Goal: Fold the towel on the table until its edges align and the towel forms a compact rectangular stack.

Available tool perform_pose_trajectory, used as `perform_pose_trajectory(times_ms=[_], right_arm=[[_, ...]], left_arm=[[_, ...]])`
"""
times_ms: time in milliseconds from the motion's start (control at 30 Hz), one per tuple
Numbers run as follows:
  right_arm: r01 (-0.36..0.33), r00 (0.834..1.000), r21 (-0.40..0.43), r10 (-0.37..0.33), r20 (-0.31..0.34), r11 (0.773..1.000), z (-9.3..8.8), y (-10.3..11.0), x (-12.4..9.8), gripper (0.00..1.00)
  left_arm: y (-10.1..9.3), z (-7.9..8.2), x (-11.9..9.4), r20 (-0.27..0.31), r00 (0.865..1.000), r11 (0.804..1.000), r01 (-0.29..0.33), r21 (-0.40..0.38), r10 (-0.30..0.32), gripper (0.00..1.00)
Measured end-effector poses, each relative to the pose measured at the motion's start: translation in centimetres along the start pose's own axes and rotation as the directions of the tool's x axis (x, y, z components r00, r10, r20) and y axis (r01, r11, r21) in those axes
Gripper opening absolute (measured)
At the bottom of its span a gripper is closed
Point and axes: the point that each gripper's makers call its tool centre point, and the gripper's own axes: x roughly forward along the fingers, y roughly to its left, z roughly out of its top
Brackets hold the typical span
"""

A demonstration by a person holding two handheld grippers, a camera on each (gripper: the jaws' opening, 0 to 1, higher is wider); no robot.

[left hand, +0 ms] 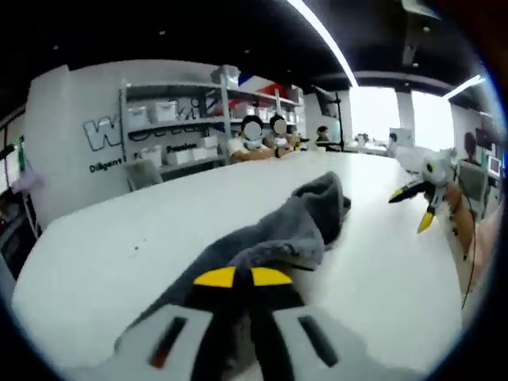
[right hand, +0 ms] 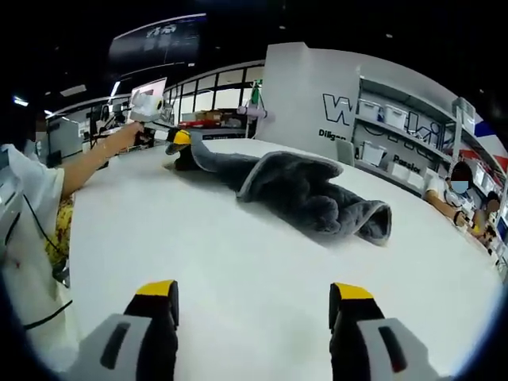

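Grey plush towel (right hand: 305, 193) lies crumpled on white tabletop (right hand: 238, 270), long axis running from left gripper (left hand: 243, 277), clenched on its corner, away; right gripper (right hand: 254, 302) spread wide, empty

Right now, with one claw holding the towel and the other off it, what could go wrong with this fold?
1. The left claw pinches a single end of the grey towel, which lies bunched and twisted; pulling may drag the whole heap across the white table instead of spreading it.
2. The right claw is open and hangs away from the cloth, so nothing pins the far end.
3. With the edges buried in folds, the next grasp may catch a layer rather than a corner, misaligning the stack.
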Motion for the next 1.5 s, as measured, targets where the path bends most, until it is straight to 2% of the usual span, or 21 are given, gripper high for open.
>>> perform_pose_trajectory(times_ms=[167, 267, 433, 533, 567, 600, 633, 733, 833, 867, 1000, 1100, 1200, 1233, 1367, 1500], right_arm=[[-0.003, 1.000, 0.000, 0.003, 0.002, 1.000, 0.1, 0.1, 0.1, 0.80], [-0.006, 1.000, 0.000, 0.006, 0.002, 1.000, 0.1, 0.2, 0.2, 0.80], [-0.011, 1.000, -0.001, 0.011, 0.001, 1.000, 0.2, 0.3, 0.3, 0.80], [-0.016, 1.000, 0.000, 0.016, 0.001, 1.000, 0.3, 0.5, 0.4, 0.80], [-0.017, 1.000, -0.001, 0.017, 0.002, 1.000, 0.3, 0.5, 0.4, 0.80], [-0.017, 1.000, 0.000, 0.017, 0.003, 1.000, 0.3, 0.6, 0.4, 0.80], [-0.017, 1.000, 0.000, 0.017, 0.004, 1.000, 0.3, 0.6, 0.4, 0.80], [-0.015, 1.000, 0.002, 0.015, 0.006, 1.000, 0.3, 0.5, 0.3, 0.80], [-0.012, 1.000, 0.006, 0.012, 0.007, 1.000, 0.2, 0.5, 0.2, 0.80], [-0.012, 1.000, 0.006, 0.012, 0.007, 1.000, 0.2, 0.5, 0.2, 0.80], [-0.005, 1.000, 0.009, 0.005, 0.006, 1.000, 0.0, 0.3, 0.0, 0.80], [-0.003, 1.000, 0.010, 0.003, 0.005, 1.000, -0.1, 0.3, -0.1, 0.80], [-0.002, 1.000, 0.012, 0.002, 0.006, 1.000, -0.2, 0.2, -0.1, 0.80], [-0.003, 1.000, 0.014, 0.002, 0.005, 1.000, -0.3, 0.2, 0.0, 0.80], [-0.010, 1.000, 0.012, 0.010, 0.001, 1.000, -0.3, 0.5, 0.3, 0.80], [-0.018, 1.000, 0.008, 0.018, 0.000, 1.000, -0.2, 0.7, 0.4, 0.80]], left_arm=[[-0.4, 1.9, -0.4, 0.060, 0.998, 0.997, 0.022, -0.069, -0.018, 0.06], [-1.3, 3.3, -0.6, 0.111, 0.992, 0.990, 0.067, -0.128, -0.053, 0.06], [-2.5, 4.5, -1.1, 0.145, 0.985, 0.983, 0.111, -0.145, -0.090, 0.07], [-4.2, 6.2, -1.7, 0.184, 0.973, 0.974, 0.170, -0.152, -0.141, 0.07], [-5.3, 7.2, -2.1, 0.214, 0.962, 0.966, 0.204, -0.156, -0.168, 0.07], [-5.6, 7.5, -2.3, 0.222, 0.958, 0.963, 0.218, -0.156, -0.181, 0.07], [-6.6, 8.1, -2.6, 0.237, 0.948, 0.957, 0.250, -0.149, -0.211, 0.07], [-8.9, 8.7, -3.2, 0.242, 0.927, 0.936, 0.325, -0.135, -0.287, 0.07], [-12.5, 7.9, -3.9, 0.216, 0.905, 0.912, 0.396, -0.108, -0.367, 0.08], [-12.8, 7.8, -4.0, 0.213, 0.902, 0.909, 0.403, -0.107, -0.374, 0.08], [-16.4, 6.3, -5.1, 0.203, 0.856, 0.849, 0.507, -0.150, -0.475, 0.08], [-18.5, 4.0, -5.3, 0.158, 0.836, 0.818, 0.547, -0.178, -0.525, 0.08], [-19.6, 2.1, -5.2, 0.117, 0.835, 0.815, 0.550, -0.181, -0.538, 0.08], [-20.2, 1.0, -5.1, 0.096, 0.833, 0.813, 0.552, -0.186, -0.544, 0.08], [-21.1, -1.2, -4.8, 0.053, 0.824, 0.798, 0.560, -0.224, -0.564, 0.08], [-21.2, -4.4, -3.9, -0.046, 0.835, 0.821, 0.527, -0.219, -0.548, 0.12]])
